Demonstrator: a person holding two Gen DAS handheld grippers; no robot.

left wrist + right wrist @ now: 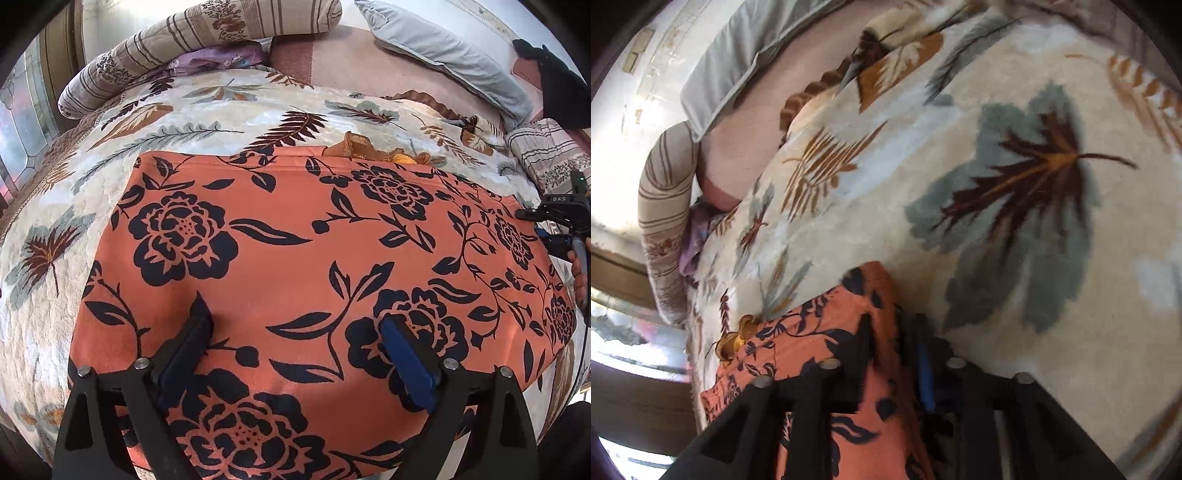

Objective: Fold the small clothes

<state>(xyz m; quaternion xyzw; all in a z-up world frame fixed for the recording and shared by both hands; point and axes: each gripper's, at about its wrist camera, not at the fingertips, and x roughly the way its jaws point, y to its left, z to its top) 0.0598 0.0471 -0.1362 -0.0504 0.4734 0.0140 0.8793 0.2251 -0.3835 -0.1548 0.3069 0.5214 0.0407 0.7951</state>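
An orange cloth with a dark flower print (295, 240) lies spread flat on a leaf-patterned blanket (207, 118). My left gripper (295, 317) stands open wide just over the cloth's near part, with nothing between its blue pads (406, 362). In the blurred right wrist view the cloth's right edge (849, 317) runs between the fingers of my right gripper (894, 343). Those fingers stand partly apart, with cloth showing in the gap. The right tool's black frame (561, 214) and a hand (580, 273) show at the cloth's right edge.
A mustard-brown garment (354, 146) peeks out behind the cloth's far edge. Striped bolsters (184, 40), a purple cloth (218, 61) and a grey pillow (443, 51) line the far side. Another striped pillow (546, 155) lies right. The blanket (1015, 203) stretches beyond the cloth's right edge.
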